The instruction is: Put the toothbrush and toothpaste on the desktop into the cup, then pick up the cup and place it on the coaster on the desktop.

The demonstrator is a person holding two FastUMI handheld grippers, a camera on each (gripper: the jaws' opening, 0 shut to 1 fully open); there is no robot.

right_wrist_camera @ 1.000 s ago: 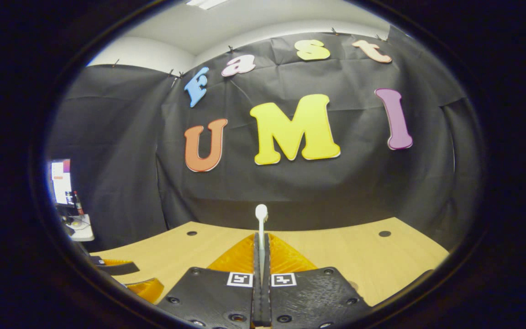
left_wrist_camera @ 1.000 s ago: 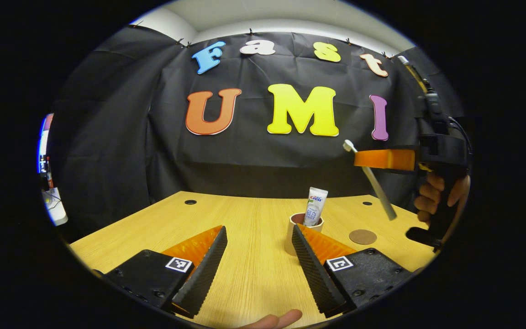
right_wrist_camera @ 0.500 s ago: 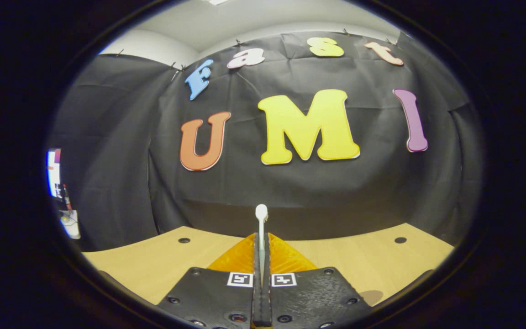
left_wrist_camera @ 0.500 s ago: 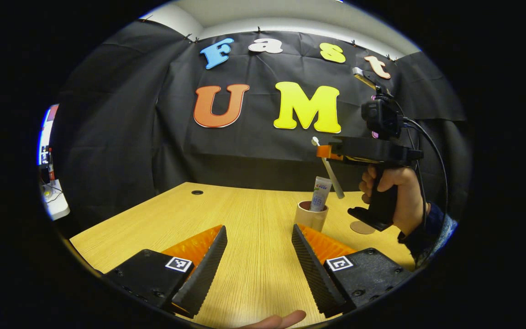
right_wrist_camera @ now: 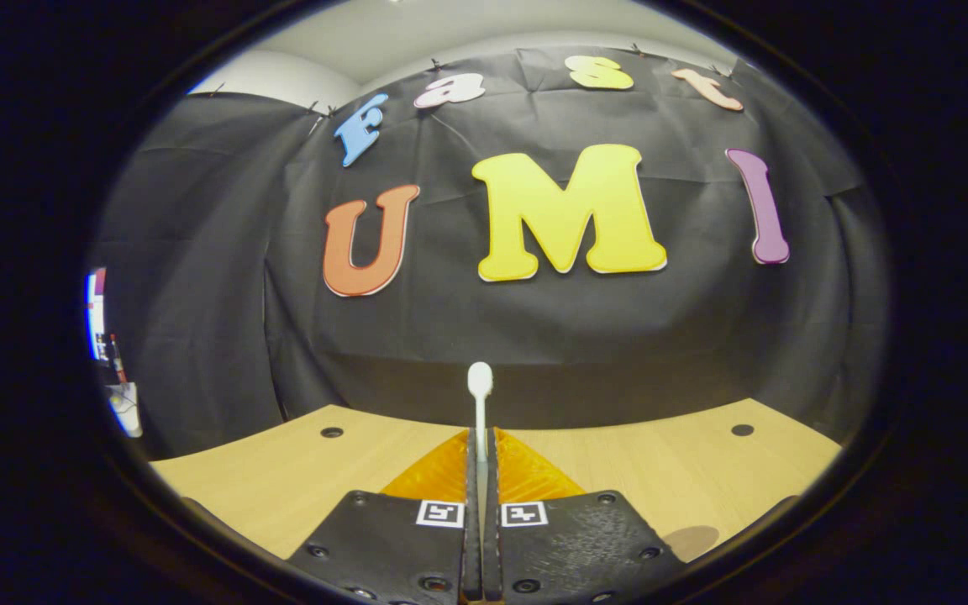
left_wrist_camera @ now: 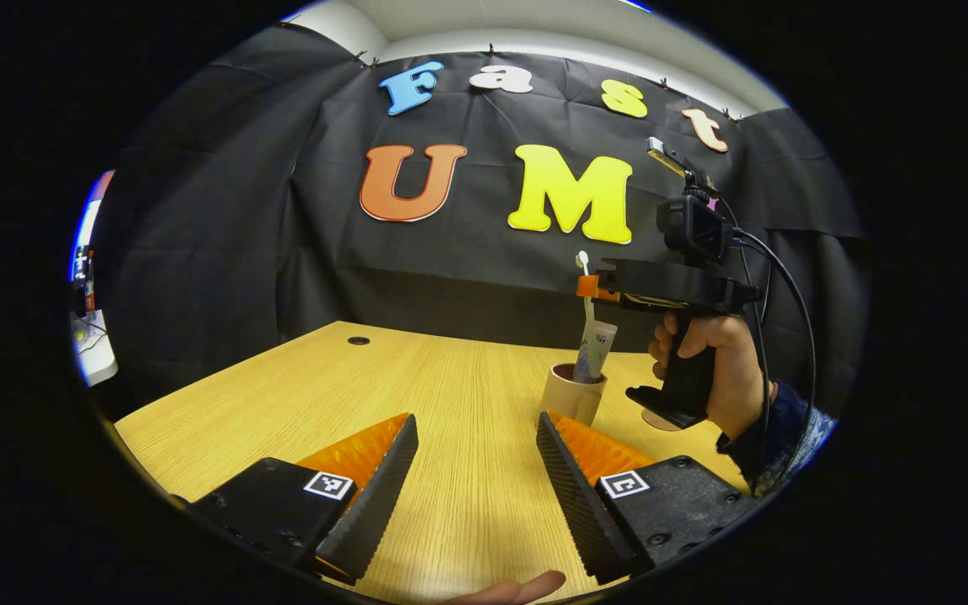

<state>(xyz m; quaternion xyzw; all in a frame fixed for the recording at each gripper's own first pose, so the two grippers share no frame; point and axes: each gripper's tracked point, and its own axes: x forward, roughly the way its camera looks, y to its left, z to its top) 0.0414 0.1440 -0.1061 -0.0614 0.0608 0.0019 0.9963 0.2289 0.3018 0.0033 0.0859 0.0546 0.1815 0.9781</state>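
In the left gripper view a beige cup (left_wrist_camera: 571,402) stands on the wooden desktop (left_wrist_camera: 417,395) with the toothpaste tube (left_wrist_camera: 598,351) leaning inside it. Directly above it my right gripper (left_wrist_camera: 591,287) is shut on the white toothbrush (left_wrist_camera: 586,290), which hangs nearly upright, head up. Its lower end is hidden behind the tube at the cup's mouth. In the right gripper view the toothbrush (right_wrist_camera: 480,395) sticks up from my right gripper (right_wrist_camera: 481,433). My left gripper (left_wrist_camera: 476,420) is open and holds nothing, a short way in front of the cup.
A hand (left_wrist_camera: 715,370) holds the right gripper's handle to the right of the cup. The round brown coaster (left_wrist_camera: 654,423) lies on the desk behind that handle, mostly covered. Small cable holes (left_wrist_camera: 358,340) dot the desk's far edge.
My right gripper has carried the toothbrush leftward to above the cup and turned it from slanted to nearly upright. The left gripper stayed open and almost still.
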